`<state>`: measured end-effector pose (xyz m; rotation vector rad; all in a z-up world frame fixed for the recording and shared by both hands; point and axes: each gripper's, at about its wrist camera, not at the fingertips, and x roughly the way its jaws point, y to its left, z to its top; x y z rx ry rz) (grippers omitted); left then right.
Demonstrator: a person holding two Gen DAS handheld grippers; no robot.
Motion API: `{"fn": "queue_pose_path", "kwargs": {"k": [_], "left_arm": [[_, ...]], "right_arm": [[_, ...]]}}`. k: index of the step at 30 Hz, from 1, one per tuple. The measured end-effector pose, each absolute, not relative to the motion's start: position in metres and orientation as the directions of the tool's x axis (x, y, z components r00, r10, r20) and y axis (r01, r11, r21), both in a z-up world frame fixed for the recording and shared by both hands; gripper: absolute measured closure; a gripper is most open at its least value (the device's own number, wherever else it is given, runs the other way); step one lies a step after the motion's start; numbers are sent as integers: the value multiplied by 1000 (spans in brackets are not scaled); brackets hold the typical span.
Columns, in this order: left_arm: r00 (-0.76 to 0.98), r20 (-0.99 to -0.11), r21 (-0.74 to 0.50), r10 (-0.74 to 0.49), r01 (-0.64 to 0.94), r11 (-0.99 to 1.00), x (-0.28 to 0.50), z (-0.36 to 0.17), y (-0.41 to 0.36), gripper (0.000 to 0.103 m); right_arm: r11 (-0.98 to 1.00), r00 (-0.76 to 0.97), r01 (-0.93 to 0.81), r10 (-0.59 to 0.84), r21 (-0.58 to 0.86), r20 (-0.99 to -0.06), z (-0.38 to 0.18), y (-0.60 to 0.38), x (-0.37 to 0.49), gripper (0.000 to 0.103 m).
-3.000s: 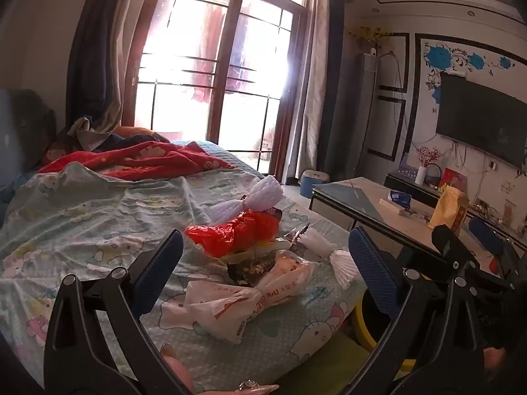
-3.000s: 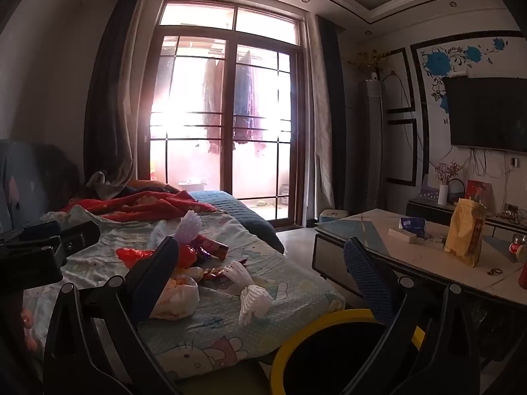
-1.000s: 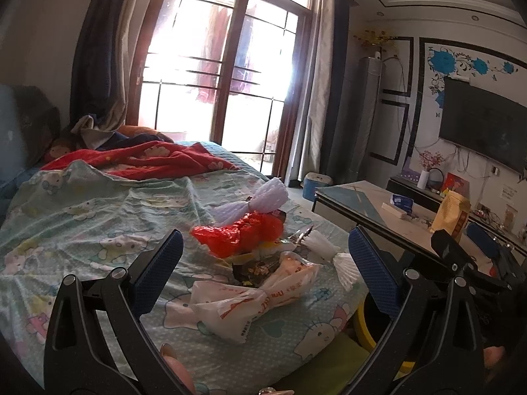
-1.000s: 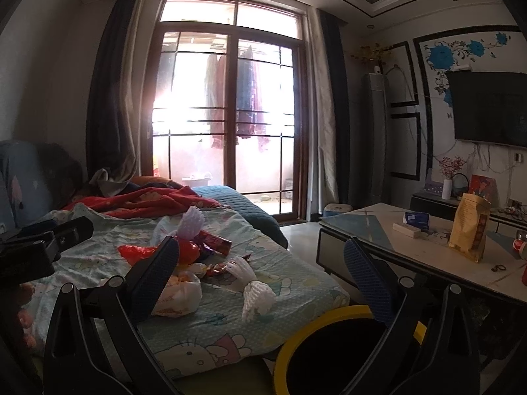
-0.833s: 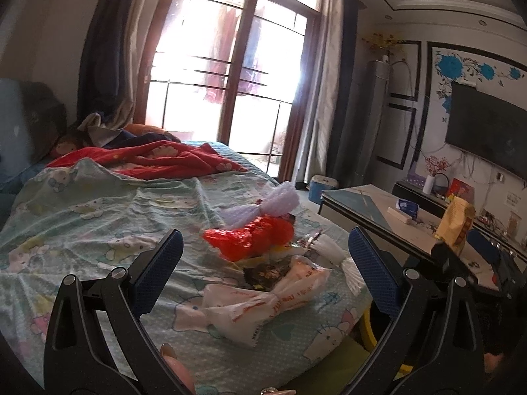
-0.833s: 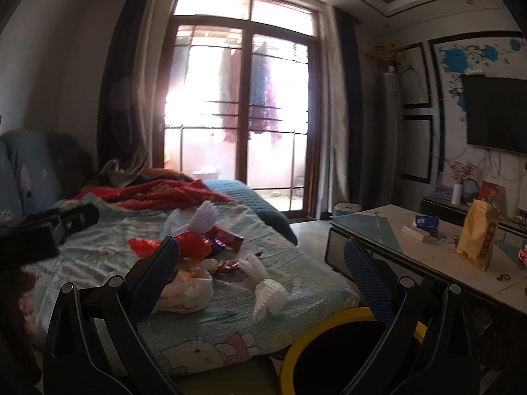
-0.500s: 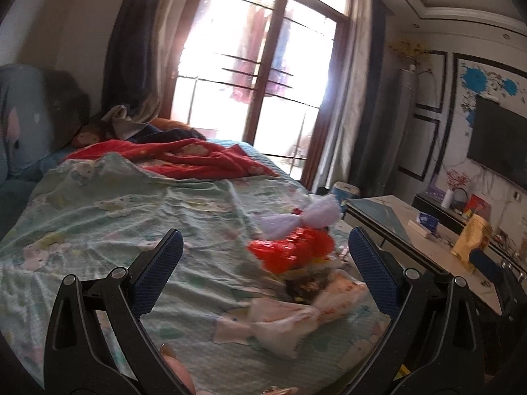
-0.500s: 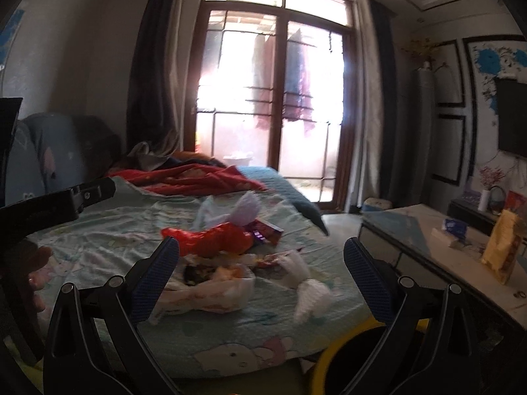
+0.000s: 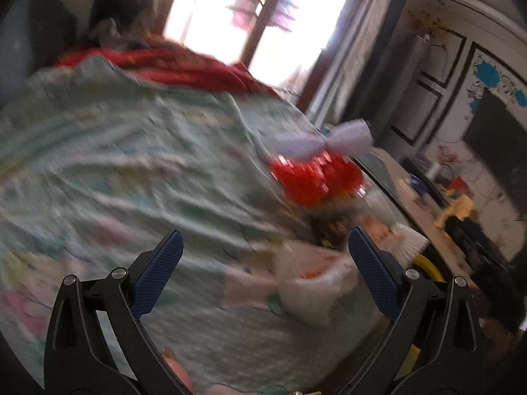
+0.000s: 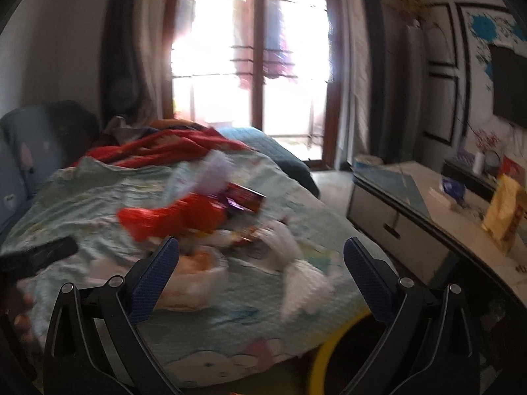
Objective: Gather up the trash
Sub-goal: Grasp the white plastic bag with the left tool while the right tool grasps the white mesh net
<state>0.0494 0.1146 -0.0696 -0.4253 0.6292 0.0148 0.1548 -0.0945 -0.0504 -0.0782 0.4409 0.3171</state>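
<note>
Nearest me, the left gripper (image 9: 262,258) has its jaws spread wide with nothing between them; the right gripper (image 10: 260,263) likewise stands fully open and empty. Both hover over the near edge of the bed (image 10: 98,197), which is covered by a pale green cartoon-print sheet (image 9: 115,164). Both views are blurred.

The trash lies in a cluster on the sheet toward the bed's right side. A white bag (image 10: 194,279) sits closest, just past my right gripper's left finger; a white crumpled wrapper (image 10: 303,283) lies beside it. Behind these I see a red bag (image 10: 178,217), then a red box (image 10: 245,197) and a pale lilac wrapper (image 9: 324,141) at the far side of the pile. A yellow-rimmed bin (image 10: 326,352) stands on the floor below the bed's near corner.

To the right, a low table (image 10: 461,230) holds a yellow pouch (image 10: 504,214). Further back, a red blanket (image 10: 164,148) is bunched at the bed's far end. Beyond it stands a tall window (image 10: 253,65) with curtains; a TV (image 10: 509,85) hangs on the right wall.
</note>
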Motion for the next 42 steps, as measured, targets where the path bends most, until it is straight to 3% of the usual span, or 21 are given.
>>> {"fn": "queue_pose_path", "kwargs": {"k": [9,14,17,19,21,27,30,42], "left_arm": [[764,-600,-457,-238,-83,885,66,-97,99,11],[759,-593,-471,-267,-58,880,70,-99,95,15],[742,-605,-464,-290,-32,885,71,-100,88,26],[730,-614,-456,-301,-16,890,72,-101,84,36],[721,-621,-448,-309,-2,894,72,-102,79,45],[728,-622,-387,-288,33,921,69,-96,71,66],[736,-618,-361,-278,49,931,66,-92,69,71],[775,-565,-290,-283,134,947,56,-63,40,74]], "right_arm": [[964,755,-255,249,78,-607,-90,-122,212,8],[955,699,-276,278,110,-659,-106,-120,226,29],[944,663,-293,314,151,-679,-113,-118,231,50],[937,642,-308,332,164,-691,-118,-115,234,74],[935,637,-310,338,171,-693,-120,-117,235,82],[934,647,-297,349,197,-678,-119,-127,227,85],[935,653,-293,349,201,-672,-116,-133,223,85],[956,719,-228,295,187,-630,-94,-189,197,85]]}}
